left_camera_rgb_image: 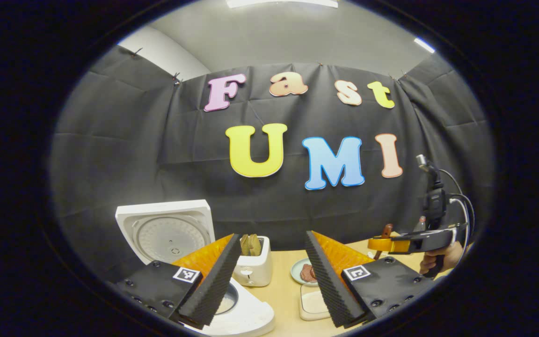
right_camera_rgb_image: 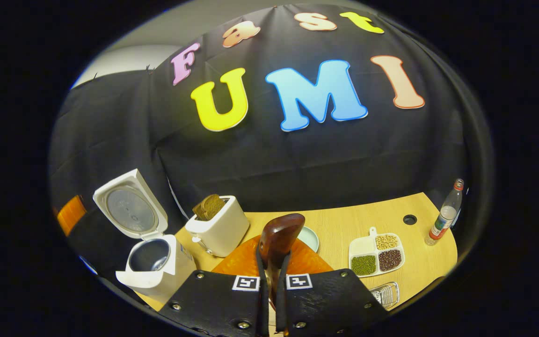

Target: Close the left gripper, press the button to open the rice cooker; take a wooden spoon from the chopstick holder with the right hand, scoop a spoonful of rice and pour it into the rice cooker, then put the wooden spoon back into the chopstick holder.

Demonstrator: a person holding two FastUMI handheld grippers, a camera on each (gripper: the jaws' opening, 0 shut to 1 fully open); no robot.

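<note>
Between the pressed-together fingers of the right gripper [right_camera_rgb_image: 273, 276], a wooden spoon [right_camera_rgb_image: 279, 243] stands upright, its lower part hidden. Left of the spoon sits the rice cooker [right_camera_rgb_image: 150, 255], lid raised, inner pot's contents unclear; a toaster [right_camera_rgb_image: 218, 229] stands between them. Right of the spoon lies a divided grain tray [right_camera_rgb_image: 377, 255]. The left gripper [left_camera_rgb_image: 269, 276] hovers spread wide over the cooker, grasping nothing. Bottle [right_camera_rgb_image: 445, 213] label unreadable.

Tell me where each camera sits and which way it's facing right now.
Left gripper view: rides the left tool, fingers spread, facing the booth wall over the open rice cooker and toaster; a hand holds the right tool at right.
Right gripper view: rides the right tool, shut on the wooden spoon, looking down at the table.
Shared: rice cooker, toaster.
</note>
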